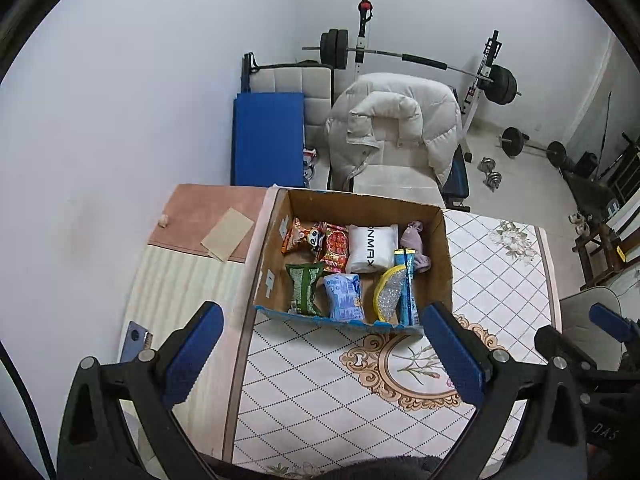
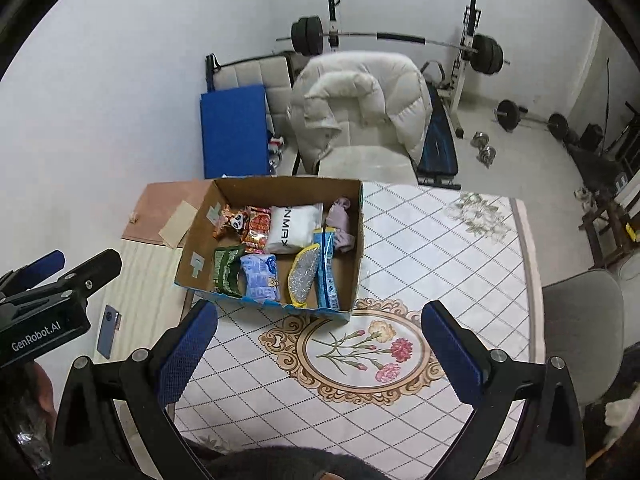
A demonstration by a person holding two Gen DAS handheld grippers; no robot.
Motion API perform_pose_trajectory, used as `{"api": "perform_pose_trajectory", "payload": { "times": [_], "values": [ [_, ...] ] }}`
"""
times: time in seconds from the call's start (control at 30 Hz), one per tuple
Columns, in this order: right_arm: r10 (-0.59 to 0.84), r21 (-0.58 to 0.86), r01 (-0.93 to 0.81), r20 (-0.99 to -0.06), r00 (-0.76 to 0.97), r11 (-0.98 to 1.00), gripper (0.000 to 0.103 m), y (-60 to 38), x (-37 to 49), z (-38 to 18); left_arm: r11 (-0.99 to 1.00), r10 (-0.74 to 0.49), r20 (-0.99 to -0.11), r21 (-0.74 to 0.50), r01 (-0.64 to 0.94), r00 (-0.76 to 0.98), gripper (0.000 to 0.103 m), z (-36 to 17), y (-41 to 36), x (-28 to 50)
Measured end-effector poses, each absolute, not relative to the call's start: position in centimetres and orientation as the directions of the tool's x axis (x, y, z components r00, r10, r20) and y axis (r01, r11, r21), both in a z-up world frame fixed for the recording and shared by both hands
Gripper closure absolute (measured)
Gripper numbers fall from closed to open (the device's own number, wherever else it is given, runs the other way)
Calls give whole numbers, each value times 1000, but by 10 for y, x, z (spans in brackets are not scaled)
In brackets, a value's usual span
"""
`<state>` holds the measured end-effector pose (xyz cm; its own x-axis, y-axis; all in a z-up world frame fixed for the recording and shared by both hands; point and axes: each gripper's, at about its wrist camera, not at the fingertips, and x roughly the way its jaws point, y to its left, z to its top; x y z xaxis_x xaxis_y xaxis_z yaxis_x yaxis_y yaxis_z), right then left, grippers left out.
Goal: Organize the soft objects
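Left wrist view: the left gripper (image 1: pixel 320 344) hangs released, jaws wide, low in frame. Just above centre sits the open brown cardboard box (image 1: pixel 446 264) holding soft packets: a white pillow-like pouch (image 1: pixel 372 249), a light-blue crinkly packet (image 1: pixel 343 295), a green foil packet (image 1: pixel 304 288). These look light and squashy; pinch each mid-body.

Right wrist view: the right gripper (image 2: pixel 318 340) is likewise spread and empty. The box sits centre-left; its yellow-edged silver scouring sponge (image 2: pixel 303 276) likely yields but grips well.

Background items: white puffer jacket (image 1: pixel 394 128) draped over pale chair; black barbell (image 1: pixel 416 60) on white rack; blue padded mat (image 1: pixel 268 140) upright against wall; blue phone (image 2: pixel 109 331) flat on desk.
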<state>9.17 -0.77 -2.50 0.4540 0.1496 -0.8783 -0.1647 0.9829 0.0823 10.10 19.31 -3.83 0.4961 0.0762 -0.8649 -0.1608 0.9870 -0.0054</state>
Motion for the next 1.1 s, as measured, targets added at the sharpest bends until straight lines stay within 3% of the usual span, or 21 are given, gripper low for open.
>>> {"api": "perform_pose_trajectory", "payload": {
  "times": [0.37,1.1],
  "values": [
    [147,49,-192,-831,536,980,0,-13,49,26,991,49,-847,-23,-129,529,0,-11,179,64],
    [74,-21,-153,-806,588,988,0,-18,58,14,986,113,-824,23,-165,555,0,-23,176,67]
  ]
}}
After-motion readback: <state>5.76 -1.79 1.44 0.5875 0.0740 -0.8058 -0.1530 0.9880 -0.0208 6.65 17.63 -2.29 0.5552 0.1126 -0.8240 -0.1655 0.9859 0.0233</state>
